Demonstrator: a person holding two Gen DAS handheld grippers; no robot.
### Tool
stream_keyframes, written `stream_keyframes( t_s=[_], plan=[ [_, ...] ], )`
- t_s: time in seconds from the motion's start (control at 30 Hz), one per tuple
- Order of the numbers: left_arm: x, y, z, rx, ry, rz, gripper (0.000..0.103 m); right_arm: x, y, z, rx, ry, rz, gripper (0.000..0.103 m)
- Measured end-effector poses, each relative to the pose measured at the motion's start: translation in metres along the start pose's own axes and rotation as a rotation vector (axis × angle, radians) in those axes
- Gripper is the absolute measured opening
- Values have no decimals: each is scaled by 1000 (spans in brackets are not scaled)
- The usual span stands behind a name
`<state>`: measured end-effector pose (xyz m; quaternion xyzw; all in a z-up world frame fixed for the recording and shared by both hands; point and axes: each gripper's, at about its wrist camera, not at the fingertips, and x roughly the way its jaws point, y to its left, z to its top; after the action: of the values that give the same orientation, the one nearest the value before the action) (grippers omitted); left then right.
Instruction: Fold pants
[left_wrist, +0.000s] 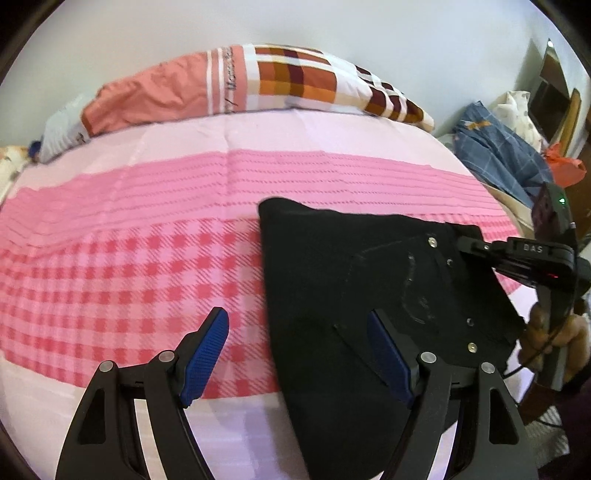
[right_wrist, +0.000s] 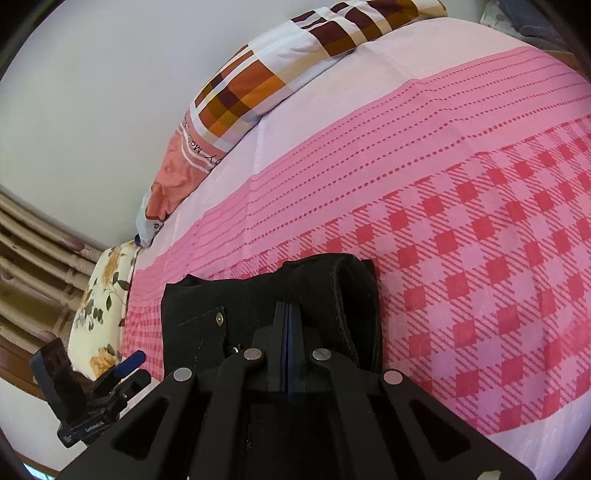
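On the bed, a pink sheet (left_wrist: 122, 266) with a checked band and a dotted-stripe band covers the mattress. At its far edge, against the pale wall, lies a pillow (left_wrist: 236, 81) in salmon with orange, brown and white squares.

In the left wrist view, the left hand-held gripper (left_wrist: 301, 354) has its 2 blue-padded fingers (left_wrist: 207, 350) spread wide apart, gripping nothing. The left finger is over the checked sheet; the right finger is over the black pants (left_wrist: 332, 266). The pants lie on the checked band, right of centre, reaching the near edge of the bed. Further right, the right hand-held gripper (left_wrist: 476, 245) comes in over the pants' right side, with a heap of blue checked fabric (left_wrist: 491, 147) beyond it.

In the right wrist view, a floral cushion (right_wrist: 103, 295) sits at the far left, with the left hand-held gripper (right_wrist: 129, 363) just below it. The pants (right_wrist: 207, 306) lie folded in layers at the centre. The right hand-held gripper (right_wrist: 290, 314) has its fingers pressed together on a fold of the pants.
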<state>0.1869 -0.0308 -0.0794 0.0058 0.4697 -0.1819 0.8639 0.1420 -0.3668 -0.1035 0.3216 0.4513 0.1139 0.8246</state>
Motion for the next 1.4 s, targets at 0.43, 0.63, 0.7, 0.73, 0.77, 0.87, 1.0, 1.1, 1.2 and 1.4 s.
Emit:
stream_keyframes(
  t_s=[0.43, 0.63, 0.7, 0.73, 0.77, 0.87, 1.0, 1.1, 1.2, 1.4],
  plan=[
    [-17, -9, -2, 45, -61, 115, 77, -15, 7, -12, 35, 0, -1, 16],
    [-25, -14, -5, 57, -83, 143, 77, -62, 40, -31, -99, -130, -73, 67],
    [-26, -14, -7, 58, -97, 139, 78, -76, 45, -36, -150, -155, -134, 73],
    [-26, -12, -8, 55, -97, 124, 78, -79, 44, -37, -164, -153, -158, 78],
    [-24, -10, -9, 50, -91, 109, 78, -81, 41, -39, -180, -145, -186, 80],
    [-12, 0, -9, 31, -30, 58, 78, -74, 19, -44, -167, -59, -205, 80],
    [13, 16, -9, 9, 98, -66, 78, -57, -6, -51, -102, 21, -143, 80],
    [33, 23, -8, 3, 180, -141, 78, -44, -13, -50, -72, 47, -82, 80],
    [45, 25, -2, -1, 205, -208, 78, -29, -10, -46, -83, 70, -46, 78],
    [63, 13, 20, 15, 264, -363, 72, -8, 1, -40, -114, 149, -43, 38]
  ],
)
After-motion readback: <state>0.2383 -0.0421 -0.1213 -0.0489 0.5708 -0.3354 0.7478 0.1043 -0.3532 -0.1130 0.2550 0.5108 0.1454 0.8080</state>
